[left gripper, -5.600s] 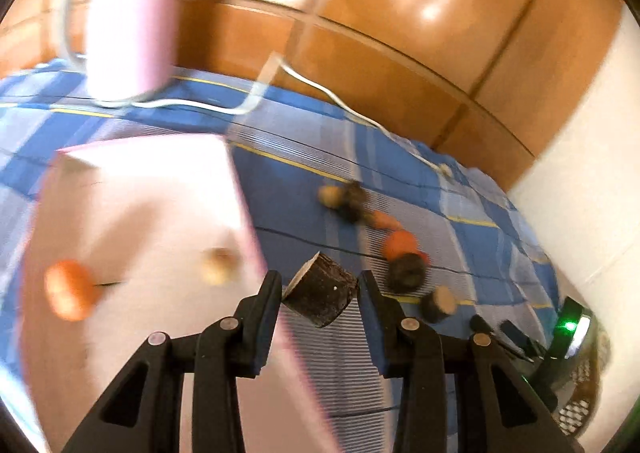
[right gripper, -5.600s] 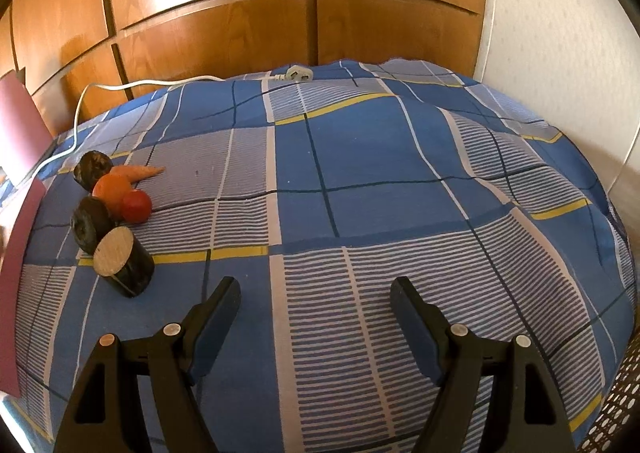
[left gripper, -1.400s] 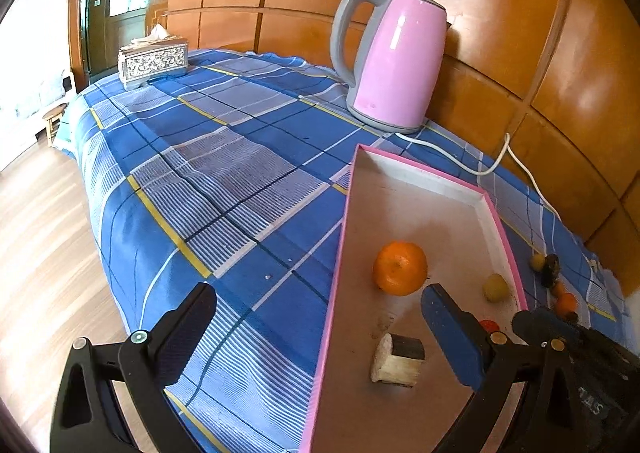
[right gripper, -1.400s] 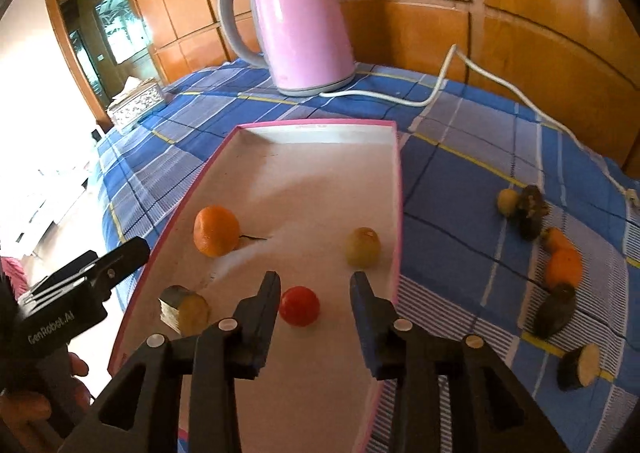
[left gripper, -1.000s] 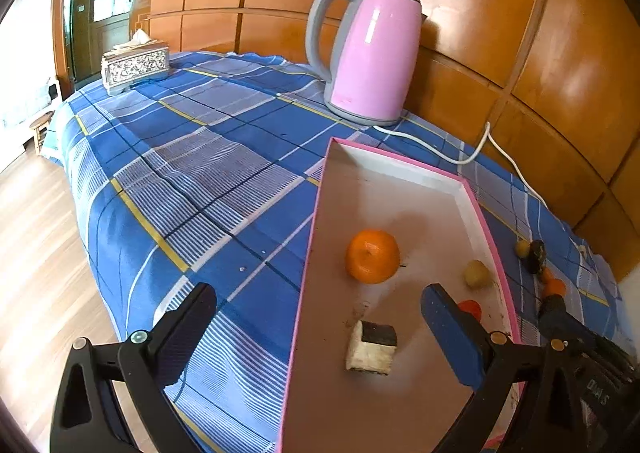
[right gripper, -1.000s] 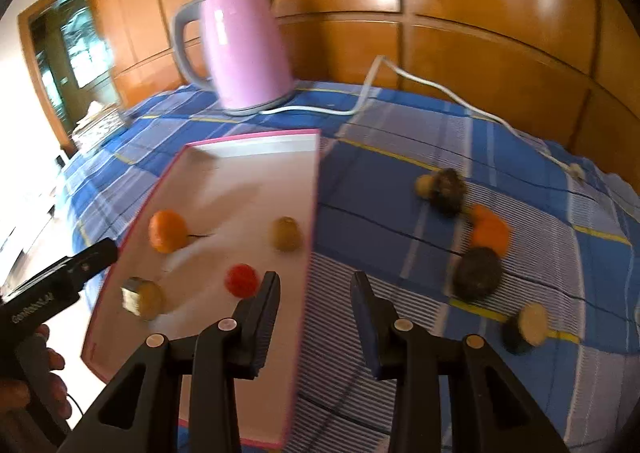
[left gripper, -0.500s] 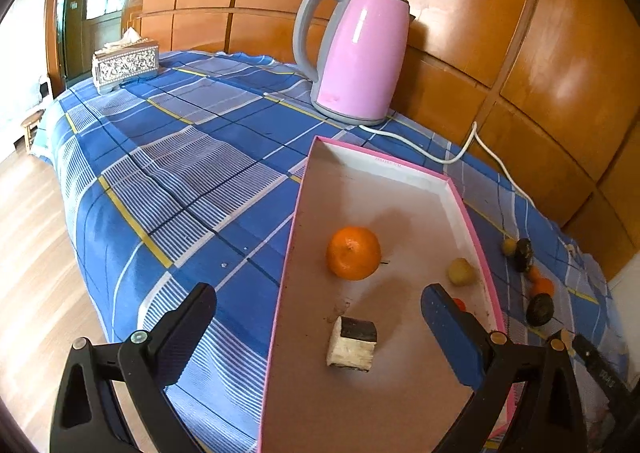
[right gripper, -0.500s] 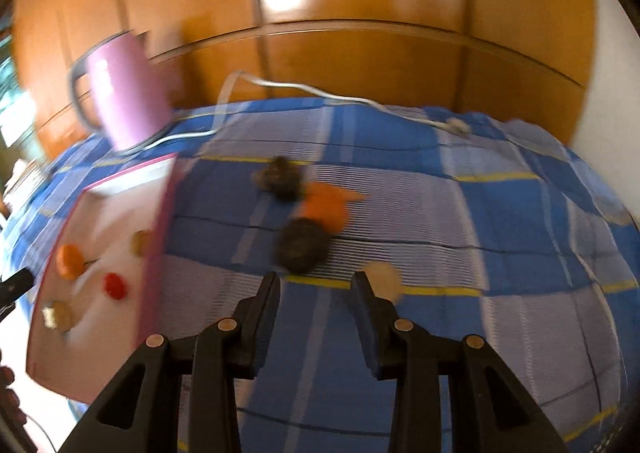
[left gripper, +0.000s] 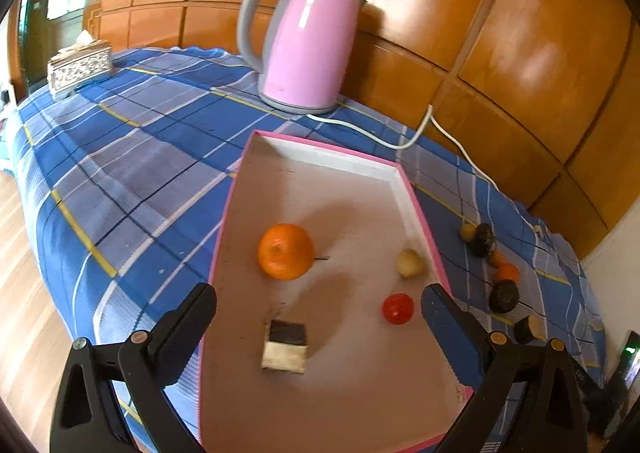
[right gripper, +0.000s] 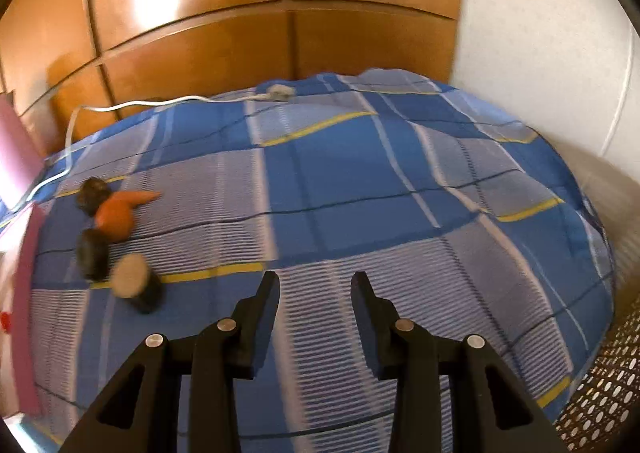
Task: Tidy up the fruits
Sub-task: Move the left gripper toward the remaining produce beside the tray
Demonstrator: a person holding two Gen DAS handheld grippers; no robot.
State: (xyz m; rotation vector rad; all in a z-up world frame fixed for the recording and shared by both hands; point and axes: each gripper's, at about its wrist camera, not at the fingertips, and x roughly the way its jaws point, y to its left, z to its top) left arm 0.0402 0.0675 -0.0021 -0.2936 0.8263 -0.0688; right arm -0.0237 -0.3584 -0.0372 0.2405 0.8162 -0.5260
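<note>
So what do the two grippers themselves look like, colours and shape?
Both look alike. The left gripper and the right gripper are matte black plastic, each with two angular, triangulated arms with cut-out openings, joined by round silver pins. The jaws carry flat, dark blue pads on their inner faces. No cables, hands or sleeves show in either wrist view.

One tray (left gripper: pixel 416 209), four pieces inside; one kettle (left gripper: pixel 306 49).
</note>
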